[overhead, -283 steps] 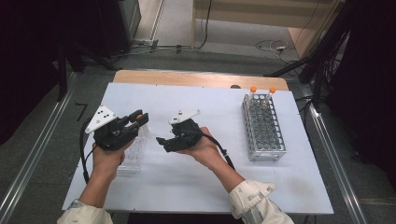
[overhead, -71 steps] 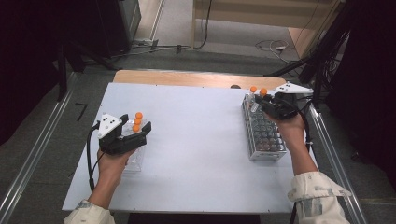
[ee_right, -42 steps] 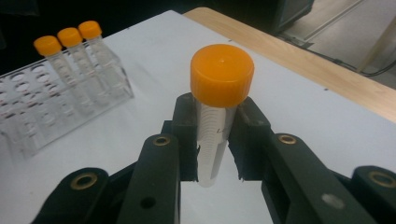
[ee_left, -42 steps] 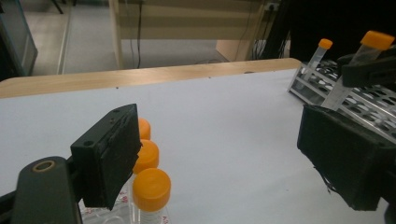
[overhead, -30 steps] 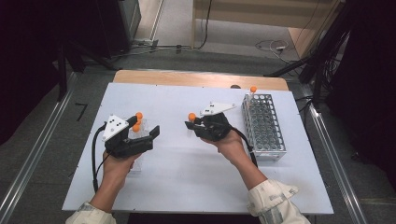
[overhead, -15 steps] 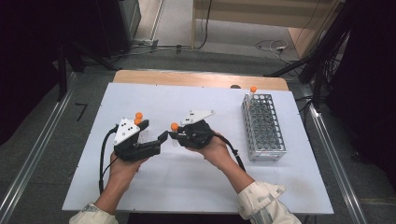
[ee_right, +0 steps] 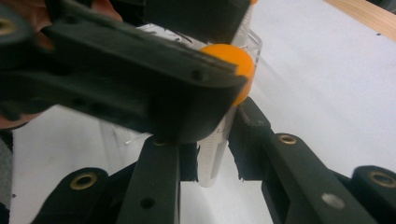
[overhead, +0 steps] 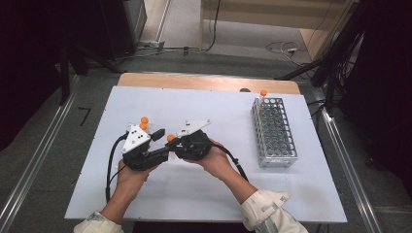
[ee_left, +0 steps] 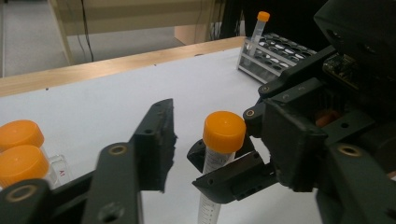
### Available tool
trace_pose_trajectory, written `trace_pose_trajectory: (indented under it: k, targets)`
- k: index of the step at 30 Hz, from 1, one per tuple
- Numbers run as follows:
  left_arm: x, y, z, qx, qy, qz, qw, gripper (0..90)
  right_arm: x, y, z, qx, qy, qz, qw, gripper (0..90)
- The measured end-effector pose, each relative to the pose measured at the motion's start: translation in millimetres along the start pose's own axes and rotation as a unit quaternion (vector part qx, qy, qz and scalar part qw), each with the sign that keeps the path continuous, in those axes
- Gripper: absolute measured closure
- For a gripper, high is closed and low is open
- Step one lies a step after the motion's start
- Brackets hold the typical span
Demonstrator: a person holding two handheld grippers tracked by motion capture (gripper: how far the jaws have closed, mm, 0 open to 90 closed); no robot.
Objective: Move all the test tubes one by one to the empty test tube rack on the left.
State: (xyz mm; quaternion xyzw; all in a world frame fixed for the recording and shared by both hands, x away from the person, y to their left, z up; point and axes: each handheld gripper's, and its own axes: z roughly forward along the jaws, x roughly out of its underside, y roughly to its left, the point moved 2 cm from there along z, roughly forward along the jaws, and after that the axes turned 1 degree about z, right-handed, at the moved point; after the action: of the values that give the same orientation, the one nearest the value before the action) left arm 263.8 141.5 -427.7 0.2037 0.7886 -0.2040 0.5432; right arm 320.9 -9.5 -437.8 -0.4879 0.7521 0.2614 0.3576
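Left gripper view alone shows right claw [ee_left: 224, 172] clamping tube [ee_left: 219, 154].

Four orange-capped tubes are in sight. One tube [ee_left: 218, 158] stands between the two grippers, one tube [overhead: 262, 95] stands alone in the metal rack [overhead: 273, 132], and two tubes [ee_left: 21, 151] stand side by side in a clear holder [overhead: 154, 132] near the left edge of the white mat. There is one rack and one clear holder. Two grippers meet at the middle: the left gripper [overhead: 163, 151] and the right gripper [overhead: 176, 145], each with two black jaws. One white mat [overhead: 218, 194] covers one bench [overhead: 145, 79].
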Motion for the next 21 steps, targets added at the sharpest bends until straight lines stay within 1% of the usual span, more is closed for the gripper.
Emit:
trace_pose_trajectory:
  k: [4,11,16,17,18,21]
  targets:
    - [0.4,-0.4,0.0,0.004,0.001,0.001,1.0000,56.7,-1.1,2.1,0.1,-0.004,-0.003,-0.005,1.0000,71.3]
    - [0.9,0.1,-0.4,0.008,0.000,-0.002,1.0000,68.7,-2.5,4.1,-1.0,-0.009,-0.006,-0.003,0.9999,71.3]
    - [0.5,0.1,-0.9,0.008,-0.002,-0.002,1.0000,69.3,-2.7,4.1,-1.1,-0.011,-0.007,-0.002,0.9999,71.0]
    - [0.2,0.0,-1.2,0.009,-0.002,-0.003,1.0000,69.6,-2.7,4.3,-1.3,-0.012,-0.006,-0.001,0.9999,69.5]
    - [-0.2,0.0,-1.7,0.009,-0.003,-0.002,0.9999,69.6,-2.8,4.4,-1.3,-0.012,-0.007,-0.001,0.9999,66.0]
    - [-3.6,2.0,-5.4,0.008,-0.008,-0.001,0.9999,69.7,-3.2,4.8,-1.2,-0.006,-0.012,-0.007,0.9999,48.8]
